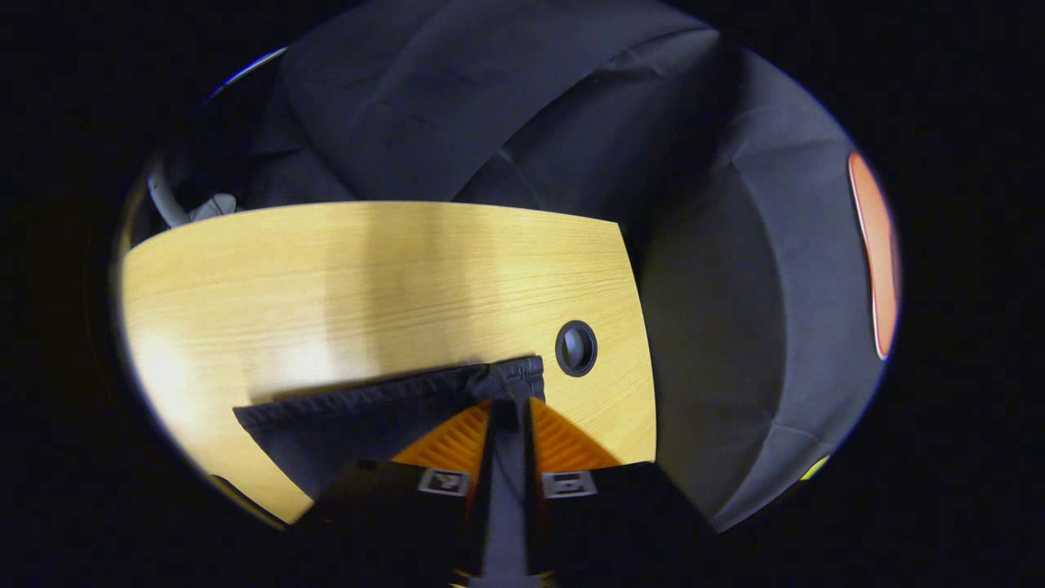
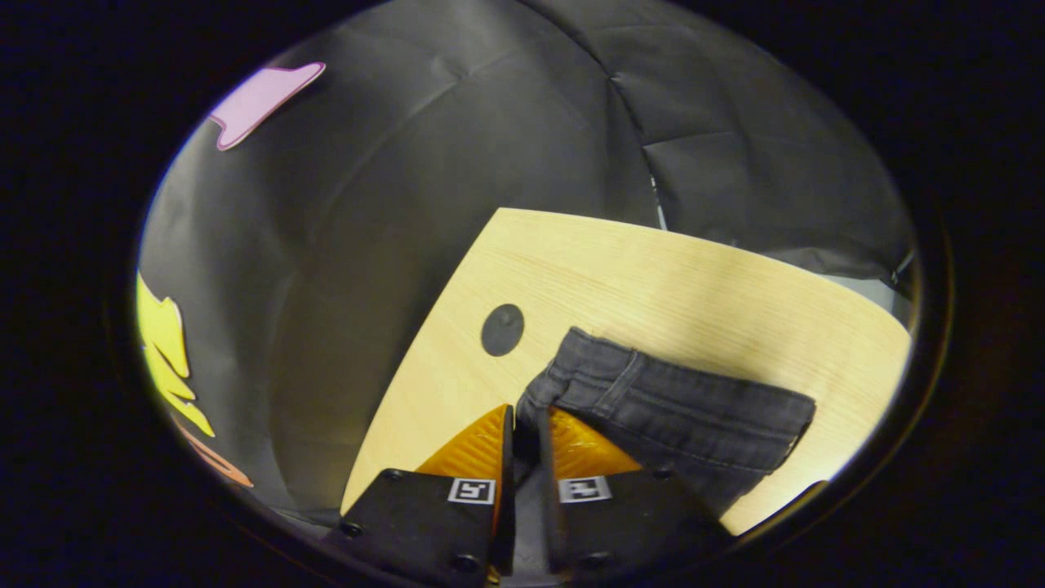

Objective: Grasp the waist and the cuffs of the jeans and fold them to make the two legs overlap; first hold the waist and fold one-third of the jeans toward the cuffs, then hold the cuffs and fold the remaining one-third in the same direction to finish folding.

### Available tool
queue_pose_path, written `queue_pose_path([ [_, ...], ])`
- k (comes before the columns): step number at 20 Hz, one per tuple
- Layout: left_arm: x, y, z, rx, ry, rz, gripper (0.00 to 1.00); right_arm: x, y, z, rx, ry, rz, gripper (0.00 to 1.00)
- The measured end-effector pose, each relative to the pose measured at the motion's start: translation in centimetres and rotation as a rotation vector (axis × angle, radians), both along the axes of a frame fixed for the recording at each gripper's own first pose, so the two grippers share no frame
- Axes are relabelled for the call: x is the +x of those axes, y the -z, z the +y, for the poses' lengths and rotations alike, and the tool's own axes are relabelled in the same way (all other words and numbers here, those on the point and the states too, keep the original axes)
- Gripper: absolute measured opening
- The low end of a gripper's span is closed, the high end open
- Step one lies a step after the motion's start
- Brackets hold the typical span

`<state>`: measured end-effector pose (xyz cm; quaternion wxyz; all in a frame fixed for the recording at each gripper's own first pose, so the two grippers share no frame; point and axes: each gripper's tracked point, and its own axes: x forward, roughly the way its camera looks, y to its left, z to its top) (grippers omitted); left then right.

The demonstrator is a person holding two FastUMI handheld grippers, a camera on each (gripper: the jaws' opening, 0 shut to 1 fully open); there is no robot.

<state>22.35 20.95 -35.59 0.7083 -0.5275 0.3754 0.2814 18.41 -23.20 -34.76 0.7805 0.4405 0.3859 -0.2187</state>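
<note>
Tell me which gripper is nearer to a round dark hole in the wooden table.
Roughly equal. The left gripper grips dark jeans beside a round dark hole; the right gripper likewise, near one.

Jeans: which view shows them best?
Right gripper view. The jeans lie lit on the table, seams and stitching clear, with the right gripper pinching one edge. In the left gripper view the jeans are a dark, shadowed strip.

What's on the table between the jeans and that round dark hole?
Nothing: in the left gripper view, just bare wooden table separates the jeans from the hole. The right gripper view shows the same.
</note>
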Motion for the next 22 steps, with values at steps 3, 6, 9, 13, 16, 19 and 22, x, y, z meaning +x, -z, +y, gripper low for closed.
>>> queue_pose_path([
  [3,0.9,-2.5,1.6,0.192,0.072,-0.071,1.00,-0.1,-1.4,0.1,-0.038,-0.024,-0.024,0.98],
  [6,1.2,-6.1,2.5,0.335,0.180,-0.148,0.99,0.2,-3.3,1.1,-0.074,-0.066,-0.069,0.98],
  [9,2.3,-8.5,2.2,0.449,0.273,-0.192,0.99,-0.3,-6.4,1.9,-0.107,-0.113,-0.126,0.98],
  [13,3.5,-12.2,1.1,0.606,0.417,-0.298,0.99,-2.8,-10.1,1.3,-0.199,-0.162,-0.179,0.98],
  [16,4.4,-14.9,-1.3,0.709,0.527,-0.386,0.99,-6.1,-10.6,0.1,-0.244,-0.177,-0.159,0.98],
  [19,3.5,-16.7,-3.8,0.679,0.607,-0.502,0.99,-9.3,-9.2,-1.8,-0.176,-0.103,-0.100,0.98],
  [22,2.1,-18.8,-5.3,0.702,0.623,-0.559,0.99,-11.7,-6.4,-4.1,-0.056,0.018,-0.028,0.98],
])
